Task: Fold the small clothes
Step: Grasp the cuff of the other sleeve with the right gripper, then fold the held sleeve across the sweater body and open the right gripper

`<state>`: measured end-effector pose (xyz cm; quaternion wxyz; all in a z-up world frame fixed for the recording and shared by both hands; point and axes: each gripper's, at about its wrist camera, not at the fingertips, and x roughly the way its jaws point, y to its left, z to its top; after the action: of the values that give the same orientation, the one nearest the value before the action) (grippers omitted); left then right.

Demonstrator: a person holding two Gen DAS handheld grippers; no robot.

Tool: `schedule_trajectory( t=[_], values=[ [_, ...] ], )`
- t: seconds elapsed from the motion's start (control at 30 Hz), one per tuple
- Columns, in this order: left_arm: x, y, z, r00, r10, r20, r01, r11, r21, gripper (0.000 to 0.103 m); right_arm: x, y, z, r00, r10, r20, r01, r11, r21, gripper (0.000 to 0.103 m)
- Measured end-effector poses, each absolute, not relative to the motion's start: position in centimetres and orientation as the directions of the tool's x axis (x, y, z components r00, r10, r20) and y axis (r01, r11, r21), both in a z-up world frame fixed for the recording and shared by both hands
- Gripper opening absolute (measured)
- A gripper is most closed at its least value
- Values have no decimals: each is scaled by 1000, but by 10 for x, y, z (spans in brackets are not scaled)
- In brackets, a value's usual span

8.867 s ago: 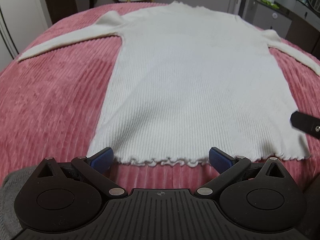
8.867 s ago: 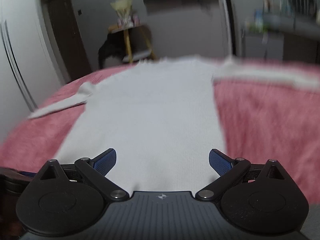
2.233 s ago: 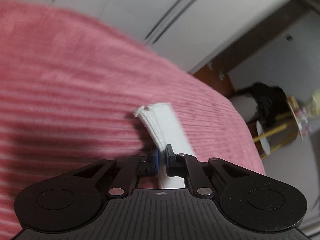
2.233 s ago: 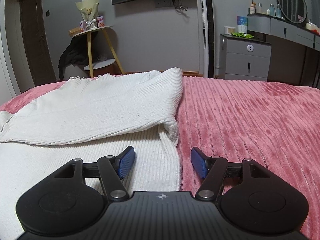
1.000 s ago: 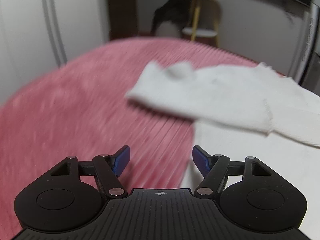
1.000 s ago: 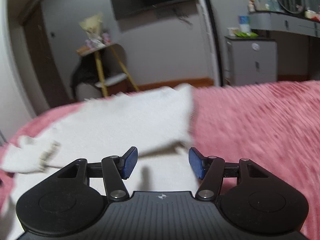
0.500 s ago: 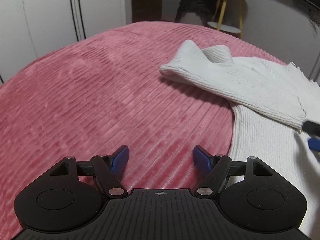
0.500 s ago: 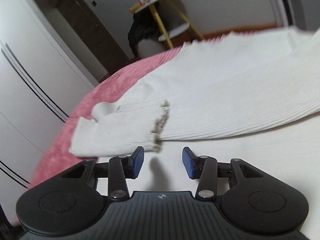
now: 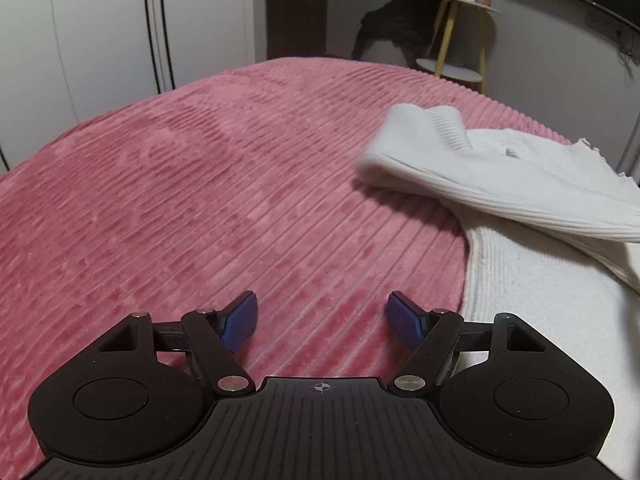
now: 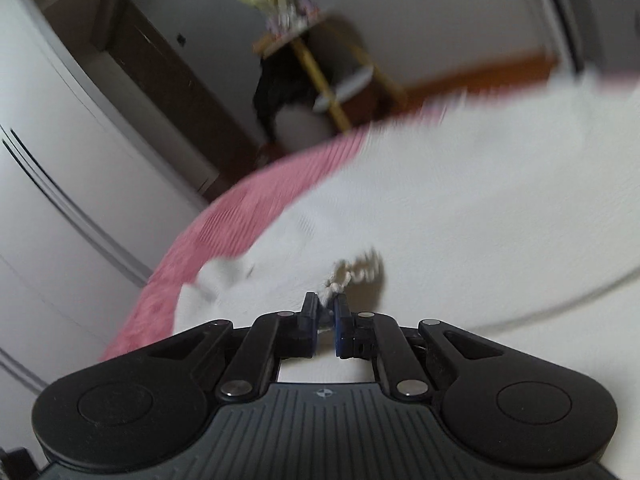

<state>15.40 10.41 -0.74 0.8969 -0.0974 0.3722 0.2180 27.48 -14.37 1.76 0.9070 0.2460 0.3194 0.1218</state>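
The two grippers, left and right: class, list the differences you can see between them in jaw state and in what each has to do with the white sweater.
The left gripper stands open, while the right gripper is shut. Nothing lies between the left one's pads, only pink bedspread beyond; the right one pinches the frilled cuff of the white sweater. The left view is sharp; the right view is blurred. Both share black frames and blue pads.

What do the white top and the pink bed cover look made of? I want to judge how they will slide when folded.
White top: soft rib-knit fabric, matte, shown by fine parallel ribs and a frilled edge; the fibre cannot be told. Pink bed cover: plush corded fabric, perhaps velvet-like fleece, with raised ridges and a slight sheen.
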Motion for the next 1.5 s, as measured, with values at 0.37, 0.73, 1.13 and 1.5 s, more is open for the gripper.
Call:
schedule_trajectory(
  t=[0.37,0.73,1.13,1.5],
  values=[
    [155,79,-12,654,320,-685,-401,915,45,78,256,-217,6,783,42,-621,132,964,231,12],
    [155,77,-14,659,326,-677,-394,917,58,78,271,-226,2,791,113,-601,113,938,326,8],
    [156,76,-14,660,330,-675,-392,918,66,78,263,-208,12,841,-282,-461,204,956,-211,8],
    [156,74,-19,659,352,-665,-392,915,95,83,274,-214,-23,767,-343,-542,217,934,-284,8]
  ],
)
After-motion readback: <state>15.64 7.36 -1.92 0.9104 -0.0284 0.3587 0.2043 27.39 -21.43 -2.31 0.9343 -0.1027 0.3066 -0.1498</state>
